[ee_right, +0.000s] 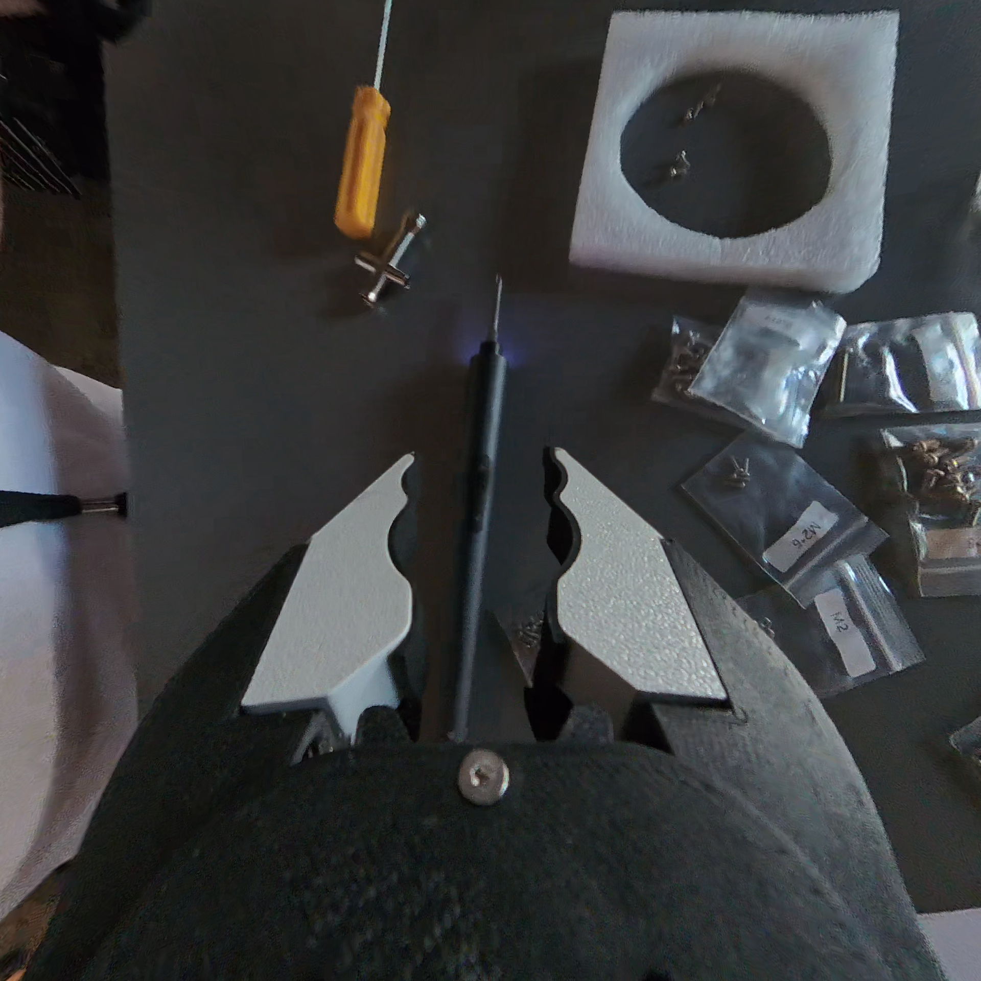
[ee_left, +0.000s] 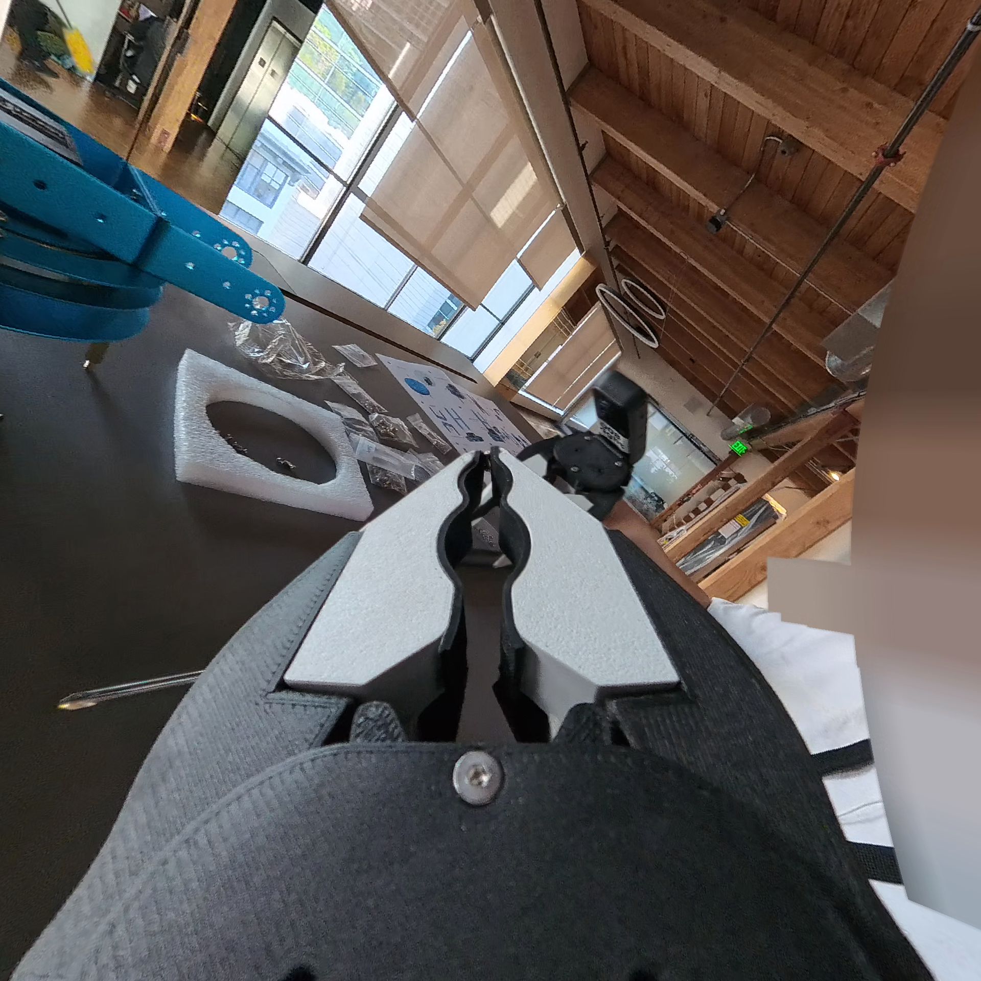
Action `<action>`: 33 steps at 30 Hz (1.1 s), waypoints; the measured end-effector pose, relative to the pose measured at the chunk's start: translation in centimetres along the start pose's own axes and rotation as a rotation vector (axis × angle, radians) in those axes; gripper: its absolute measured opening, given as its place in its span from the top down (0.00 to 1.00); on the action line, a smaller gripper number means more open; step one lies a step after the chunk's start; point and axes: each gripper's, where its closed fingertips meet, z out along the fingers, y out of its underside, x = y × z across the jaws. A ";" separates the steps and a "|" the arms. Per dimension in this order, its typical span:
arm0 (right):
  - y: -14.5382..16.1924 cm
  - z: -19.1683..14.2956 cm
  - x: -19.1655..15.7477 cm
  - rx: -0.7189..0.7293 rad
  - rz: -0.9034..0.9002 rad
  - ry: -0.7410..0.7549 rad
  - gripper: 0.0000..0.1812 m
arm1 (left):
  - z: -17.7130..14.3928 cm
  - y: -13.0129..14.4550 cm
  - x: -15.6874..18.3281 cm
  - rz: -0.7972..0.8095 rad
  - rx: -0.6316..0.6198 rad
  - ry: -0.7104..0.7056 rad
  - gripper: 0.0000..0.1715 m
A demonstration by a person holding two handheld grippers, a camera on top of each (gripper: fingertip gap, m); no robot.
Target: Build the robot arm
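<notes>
My right gripper (ee_right: 480,456) is open just above the dark table (ee_right: 239,371). A slim black powered screwdriver (ee_right: 475,531) lies between its fingers, bit pointing away, touching neither finger. My left gripper (ee_left: 488,457) is shut, its fingertips meeting; I cannot tell whether anything tiny sits between them. It is raised and tilted over the table (ee_left: 106,531). The right gripper also shows in the left wrist view (ee_left: 589,467), farther off. An orange-handled screwdriver (ee_right: 361,164) and a small metal cross wrench (ee_right: 390,265) lie ahead and left of the right gripper.
A white foam square (ee_right: 637,223) with a round hole holds a few loose screws (ee_right: 677,164). Several clear bags of hardware (ee_right: 769,361) lie to the right. A blue metal arm assembly (ee_left: 132,223) stands at the left. A printed sheet (ee_left: 451,403) lies beyond. A person's white shirt (ee_left: 796,690) is at right. The left gripper's tips are roughly 20 centimeters from the right gripper's. My right gripper is the nearer one to the small metal cross wrench (ee_right: 390,265): about 9 centimeters, against 15 centimeters.
</notes>
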 end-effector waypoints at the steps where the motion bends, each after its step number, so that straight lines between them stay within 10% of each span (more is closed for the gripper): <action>1: 0.2 0.2 0.3 -0.002 0.017 -0.011 0.75 | 0.1 0.1 0.2 0.004 -0.005 0.005 1.00; 16: 0.4 1.0 -0.9 0.012 0.175 -0.295 0.85 | 0.8 1.3 2.0 -0.002 -0.044 0.055 1.00; 33: -0.6 -0.2 -1.8 0.042 0.205 -0.290 0.86 | 0.5 1.7 2.9 -0.013 -0.038 0.080 1.00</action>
